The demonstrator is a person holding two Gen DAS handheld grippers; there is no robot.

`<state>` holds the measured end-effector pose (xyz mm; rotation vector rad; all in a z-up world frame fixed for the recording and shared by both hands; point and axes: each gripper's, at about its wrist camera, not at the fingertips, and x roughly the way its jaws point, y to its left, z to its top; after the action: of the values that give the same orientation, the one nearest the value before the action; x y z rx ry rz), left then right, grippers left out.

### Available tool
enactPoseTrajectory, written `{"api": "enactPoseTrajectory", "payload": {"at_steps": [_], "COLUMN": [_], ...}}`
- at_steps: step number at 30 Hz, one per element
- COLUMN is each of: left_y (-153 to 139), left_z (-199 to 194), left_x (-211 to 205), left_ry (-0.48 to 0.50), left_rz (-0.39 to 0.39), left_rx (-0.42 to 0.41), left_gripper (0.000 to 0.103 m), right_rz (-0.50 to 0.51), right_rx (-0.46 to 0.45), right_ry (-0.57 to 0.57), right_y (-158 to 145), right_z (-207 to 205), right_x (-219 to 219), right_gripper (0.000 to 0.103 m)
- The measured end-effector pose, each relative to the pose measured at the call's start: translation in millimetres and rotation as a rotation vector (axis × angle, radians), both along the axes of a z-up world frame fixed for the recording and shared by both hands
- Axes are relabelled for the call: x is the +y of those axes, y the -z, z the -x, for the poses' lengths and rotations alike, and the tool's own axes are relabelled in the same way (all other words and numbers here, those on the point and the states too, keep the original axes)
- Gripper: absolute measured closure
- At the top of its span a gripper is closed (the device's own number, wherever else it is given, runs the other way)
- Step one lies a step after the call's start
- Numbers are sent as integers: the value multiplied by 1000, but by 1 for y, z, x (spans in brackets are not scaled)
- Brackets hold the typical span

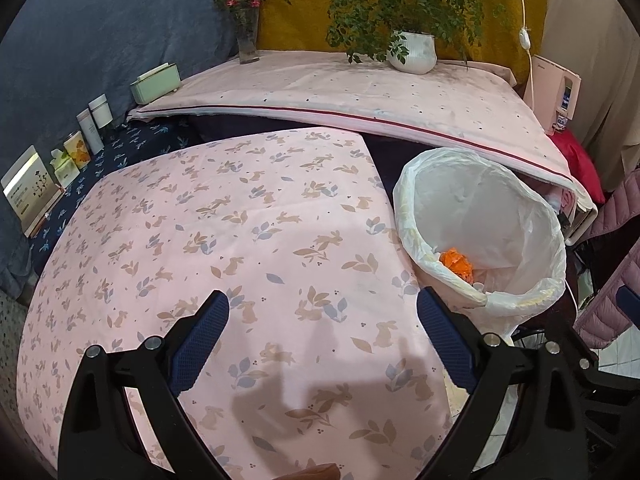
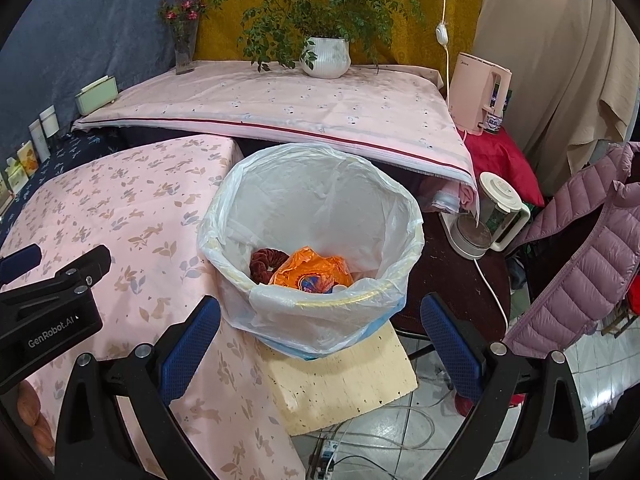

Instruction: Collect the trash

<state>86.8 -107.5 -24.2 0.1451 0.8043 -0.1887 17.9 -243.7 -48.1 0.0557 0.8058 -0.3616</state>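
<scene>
A trash bin [image 2: 316, 248] lined with a white plastic bag stands on a pale block beside the table; it also shows in the left wrist view [image 1: 480, 236]. Inside lie an orange wrapper [image 2: 310, 270] and a dark red crumpled piece [image 2: 266, 262]; the orange wrapper [image 1: 456, 262] shows in the left wrist view too. My left gripper [image 1: 324, 312] is open and empty above the pink rabbit-print tablecloth [image 1: 240, 220]. My right gripper [image 2: 320, 312] is open and empty, just in front of the bin. The left gripper's body [image 2: 48, 300] shows at the left of the right wrist view.
A higher table with a pink cloth [image 2: 280, 108] holds a potted plant [image 2: 326, 56] and flower vase [image 2: 184, 48]. Boxes and bottles [image 1: 80, 140] line the left wall. A kettle [image 2: 488, 220], pink appliance [image 2: 480, 96], purple jacket [image 2: 580, 260] and floor cables [image 2: 360, 432] lie right.
</scene>
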Motion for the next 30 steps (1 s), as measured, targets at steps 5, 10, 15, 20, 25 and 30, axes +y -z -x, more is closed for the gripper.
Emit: {"api": "enactPoseTrajectory", "payload": {"at_steps": [5, 10, 15, 20, 25, 30], "left_y": [-2, 1, 4, 5, 8, 8], "left_z": [0, -2, -3, -4, -3, -1], "left_x": [-2, -3, -3, -5, -5, -8], "left_ry": [8, 8, 6, 8, 1, 5], "left_rz": [4, 7, 16, 16, 23, 14], "left_rx": [0, 6, 19, 18, 23, 16], "left_gripper": [12, 12, 12, 12, 12, 12], "right_rz": [-2, 2, 5, 4, 3, 3], "right_rx": [0, 1, 6, 10, 13, 13], "right_ry": [5, 8, 18, 23, 25, 26], "right_y": [1, 1, 3, 5, 7, 7], "right_z": [1, 2, 3, 3, 4, 4], "right_x": [-1, -2, -6, -8, -10, -10], "right_gripper": [7, 7, 7, 7, 7, 7]}}
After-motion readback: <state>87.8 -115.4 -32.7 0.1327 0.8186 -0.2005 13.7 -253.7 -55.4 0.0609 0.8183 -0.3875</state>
